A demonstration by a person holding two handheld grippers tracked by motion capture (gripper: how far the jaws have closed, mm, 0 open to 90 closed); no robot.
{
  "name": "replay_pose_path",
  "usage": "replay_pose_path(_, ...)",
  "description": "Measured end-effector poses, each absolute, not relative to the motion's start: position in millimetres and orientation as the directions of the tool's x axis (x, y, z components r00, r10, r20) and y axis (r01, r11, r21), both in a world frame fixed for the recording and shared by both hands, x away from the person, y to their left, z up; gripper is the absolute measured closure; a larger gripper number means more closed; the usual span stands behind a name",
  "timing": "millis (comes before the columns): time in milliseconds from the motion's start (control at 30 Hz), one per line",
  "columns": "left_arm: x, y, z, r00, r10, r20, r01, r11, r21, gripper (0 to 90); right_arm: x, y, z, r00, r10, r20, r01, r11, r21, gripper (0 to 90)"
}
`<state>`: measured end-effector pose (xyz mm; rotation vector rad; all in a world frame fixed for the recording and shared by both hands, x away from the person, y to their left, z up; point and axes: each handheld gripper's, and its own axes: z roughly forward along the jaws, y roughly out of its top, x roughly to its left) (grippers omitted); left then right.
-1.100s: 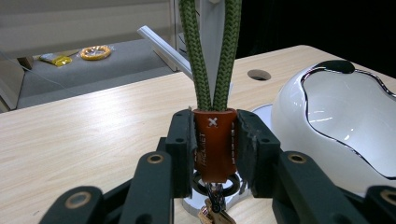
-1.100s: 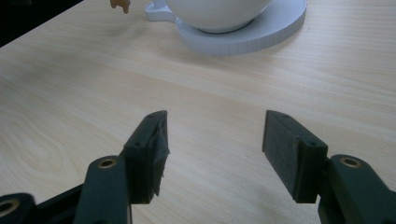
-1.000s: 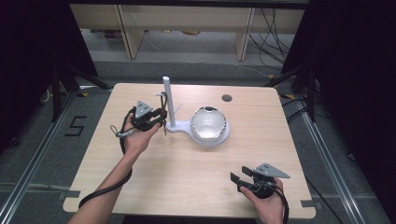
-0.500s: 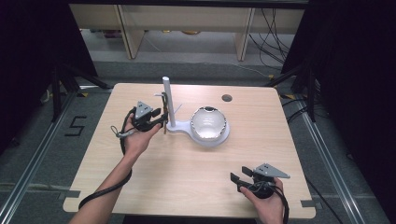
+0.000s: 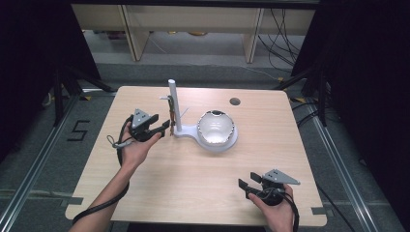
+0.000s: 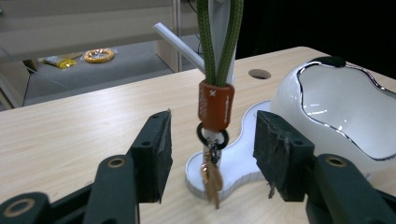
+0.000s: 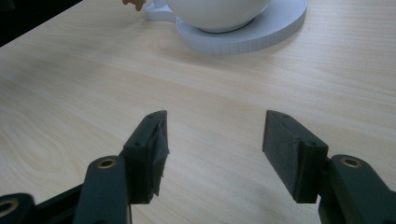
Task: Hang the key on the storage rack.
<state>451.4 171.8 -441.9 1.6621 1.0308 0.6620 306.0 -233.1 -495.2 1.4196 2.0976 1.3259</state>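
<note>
The pale wooden counter (image 5: 159, 193) carries a white stand (image 5: 203, 133) with a bowl (image 5: 216, 127) at the frame's centre. On its post hangs a green lanyard (image 6: 219, 42) with an orange collar (image 6: 215, 105) and small charm (image 6: 211, 177). The left tongs (image 6: 210, 149) have just been opening and stand spread around the charm, touching nothing. Best to back straight away without brushing the cord. The right tongs (image 7: 212, 149), lower right, rest spread and empty.
</note>
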Motion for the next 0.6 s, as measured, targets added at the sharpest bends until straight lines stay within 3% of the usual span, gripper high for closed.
replay_pose_path(167, 438, 178, -448, 0.489, 0.867, -0.093, 0.325, -0.082, 0.942, 45.2, 307, -233, -497, -0.49, 0.836, 0.248, 0.569, 0.092, 0.817, 41.4)
replay_pose_path(600, 412, 198, -456, 0.478, 0.876, -0.066, 0.323, -0.106, 0.94, 43.4, 310, -233, -499, -0.503, 0.839, 0.205, 0.539, 0.119, 0.834, 41.3)
